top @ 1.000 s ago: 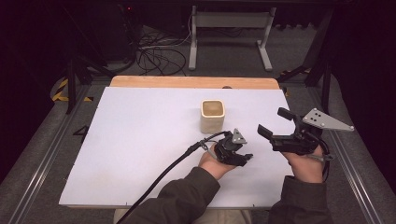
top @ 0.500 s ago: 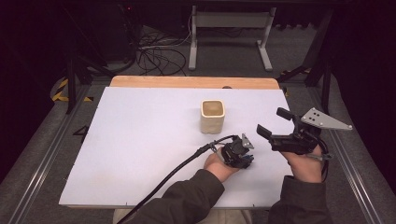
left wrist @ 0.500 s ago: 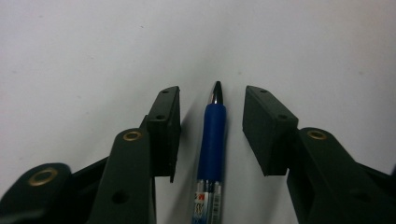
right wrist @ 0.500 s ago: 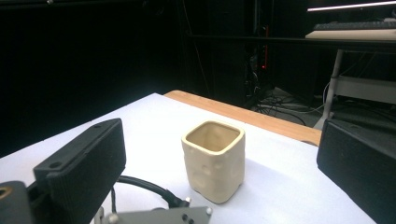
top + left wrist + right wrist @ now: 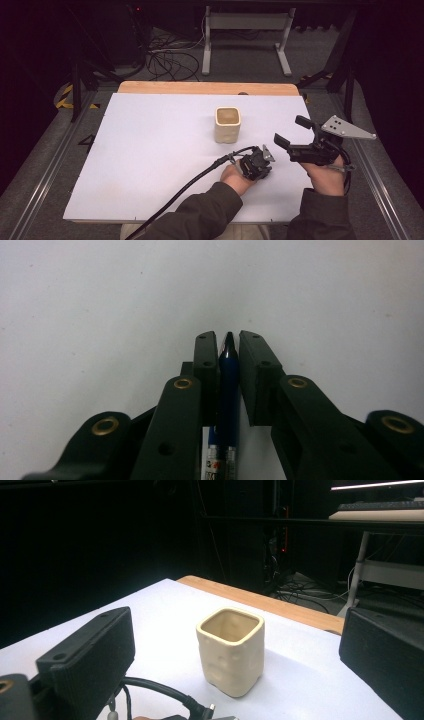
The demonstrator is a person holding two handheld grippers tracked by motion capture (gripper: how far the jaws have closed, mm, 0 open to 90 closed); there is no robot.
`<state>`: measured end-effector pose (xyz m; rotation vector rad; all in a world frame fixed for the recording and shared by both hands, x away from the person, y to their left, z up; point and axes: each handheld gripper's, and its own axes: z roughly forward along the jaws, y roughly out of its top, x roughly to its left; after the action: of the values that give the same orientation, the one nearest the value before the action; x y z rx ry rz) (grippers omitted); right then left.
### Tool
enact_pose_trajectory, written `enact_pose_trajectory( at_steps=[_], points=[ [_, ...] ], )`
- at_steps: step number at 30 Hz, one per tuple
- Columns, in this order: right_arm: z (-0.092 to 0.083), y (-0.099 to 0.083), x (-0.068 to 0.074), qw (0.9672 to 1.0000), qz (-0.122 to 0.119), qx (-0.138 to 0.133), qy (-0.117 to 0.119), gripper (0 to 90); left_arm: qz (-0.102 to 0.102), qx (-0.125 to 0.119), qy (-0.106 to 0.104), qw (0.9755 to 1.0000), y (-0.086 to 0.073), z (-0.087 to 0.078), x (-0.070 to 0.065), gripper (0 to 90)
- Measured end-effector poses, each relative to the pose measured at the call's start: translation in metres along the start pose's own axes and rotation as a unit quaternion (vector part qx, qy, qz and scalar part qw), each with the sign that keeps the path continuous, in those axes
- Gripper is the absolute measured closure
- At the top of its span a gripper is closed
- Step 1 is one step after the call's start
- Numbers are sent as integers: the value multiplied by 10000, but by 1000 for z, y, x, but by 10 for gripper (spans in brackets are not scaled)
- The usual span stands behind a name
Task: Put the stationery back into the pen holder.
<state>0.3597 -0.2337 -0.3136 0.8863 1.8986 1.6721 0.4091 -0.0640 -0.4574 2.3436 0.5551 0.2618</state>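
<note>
A blue pen [image 5: 228, 385] lies on the white table surface with its dark tip pointing away. My left gripper [image 5: 228, 340] is shut on the blue pen, one jaw pressed against each side. In the high view the left gripper [image 5: 257, 163] points down at the table, in front and to the right of a cream square cup [image 5: 227, 124]. My right gripper [image 5: 293, 131] hovers open to the right of the left one, holding nothing. Its jaws frame the cup [image 5: 231, 650], which stands upright and looks empty.
The white board [image 5: 150, 150] covers a wooden tabletop whose edge [image 5: 200, 88] shows at the back. The left gripper's black cable [image 5: 190, 182] trails over the board toward the front. Dark floor, cables and a metal stand [image 5: 245, 30] lie beyond the table.
My left gripper has shifted a little to the right and toward the front, closer to the right gripper. The right gripper and the cup have stayed put.
</note>
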Motion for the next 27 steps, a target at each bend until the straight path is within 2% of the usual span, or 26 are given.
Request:
enact_pose_trajectory(
  at_steps=[5,9,11,13,14,20,27],
  points=[
    [-1,-1,-4,10000,15,-5,6,22,16,-59,-58,10000,1,-6,5,800],
    [-3,-2,-6,10000,88,-36,-15,24,-103,-345,-59,9993,6,-18,12,800],
    [-3,-2,-6,10000,71,-57,-6,26,-127,-508,-58,9986,8,-25,15,800],
    [-3,-2,-6,10000,59,-49,-3,26,-262,-683,-90,9973,9,-31,17,800],
    [-2,-2,-5,10000,85,-31,-5,27,-247,-745,-100,9969,10,-35,18,800],
    [-2,-3,-6,9999,117,-38,27,30,-331,-1230,-57,9918,15,-60,23,800],
    [-1,-5,-8,9998,168,-46,81,56,-421,-1729,-8,9840,18,-86,31,800]
  ],
)
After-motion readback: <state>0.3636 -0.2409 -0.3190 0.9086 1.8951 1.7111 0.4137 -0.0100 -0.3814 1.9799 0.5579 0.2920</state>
